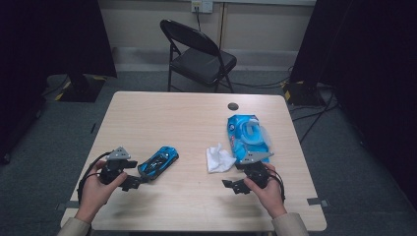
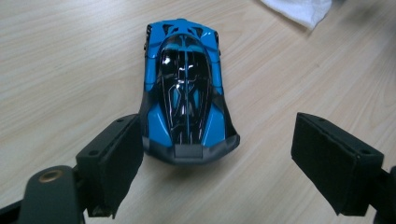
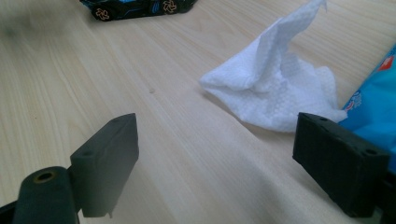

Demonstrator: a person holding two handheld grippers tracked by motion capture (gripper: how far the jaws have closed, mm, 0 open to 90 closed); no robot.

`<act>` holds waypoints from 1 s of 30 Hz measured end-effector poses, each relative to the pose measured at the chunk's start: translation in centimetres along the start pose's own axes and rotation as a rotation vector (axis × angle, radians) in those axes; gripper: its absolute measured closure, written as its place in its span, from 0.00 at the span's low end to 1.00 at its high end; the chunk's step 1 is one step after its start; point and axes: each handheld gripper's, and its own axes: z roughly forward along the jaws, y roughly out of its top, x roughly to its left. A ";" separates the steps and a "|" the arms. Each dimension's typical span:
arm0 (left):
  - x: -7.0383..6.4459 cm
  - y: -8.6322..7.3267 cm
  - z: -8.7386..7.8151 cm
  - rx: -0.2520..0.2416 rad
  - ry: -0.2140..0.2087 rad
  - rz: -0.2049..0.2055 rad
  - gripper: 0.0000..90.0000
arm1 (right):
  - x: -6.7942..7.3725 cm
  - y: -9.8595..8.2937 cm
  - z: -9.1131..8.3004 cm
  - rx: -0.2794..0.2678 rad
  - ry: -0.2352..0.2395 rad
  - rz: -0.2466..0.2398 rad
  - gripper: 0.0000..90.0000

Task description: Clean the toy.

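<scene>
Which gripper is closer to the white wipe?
Right. The right gripper sits just below the wipe, jaws open; the left gripper is across the table at the toy car.

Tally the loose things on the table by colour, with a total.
Blue: 2, car and wipes pack
White: 1, wipe
Dark: 1, small round disc
Total: 4
</scene>
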 end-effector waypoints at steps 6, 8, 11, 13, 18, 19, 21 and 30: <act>0.5 -1.1 -0.5 0.000 0.005 0.002 0.19 | 0.1 -0.9 -0.2 0.014 0.000 -0.009 0.16; 0.6 -1.6 -0.6 0.002 0.004 0.000 0.19 | 0.1 -1.2 -0.4 0.015 0.000 -0.007 0.16; 0.7 -2.2 -0.8 0.005 0.011 -0.003 0.19 | 0.1 -1.7 -0.7 0.015 -0.002 -0.004 0.16; 0.8 -2.6 -0.8 0.005 0.013 0.003 0.19 | 0.1 -2.1 -0.9 0.015 0.001 -0.002 0.16; 0.7 -3.3 -0.6 0.022 0.008 0.019 0.19 | 0.0 -3.0 -1.3 0.024 0.004 -0.002 0.16; 0.7 -3.4 -0.5 0.021 0.008 0.021 0.19 | -0.1 -3.2 -1.3 0.026 -0.001 -0.001 0.16; 0.7 -3.5 -0.5 0.019 0.000 0.032 0.19 | -0.3 -3.6 -1.4 0.032 -0.002 0.006 0.16; 0.4 -4.3 0.3 0.026 -0.005 0.055 0.18 | -0.9 -5.1 -1.8 0.043 -0.007 0.008 0.16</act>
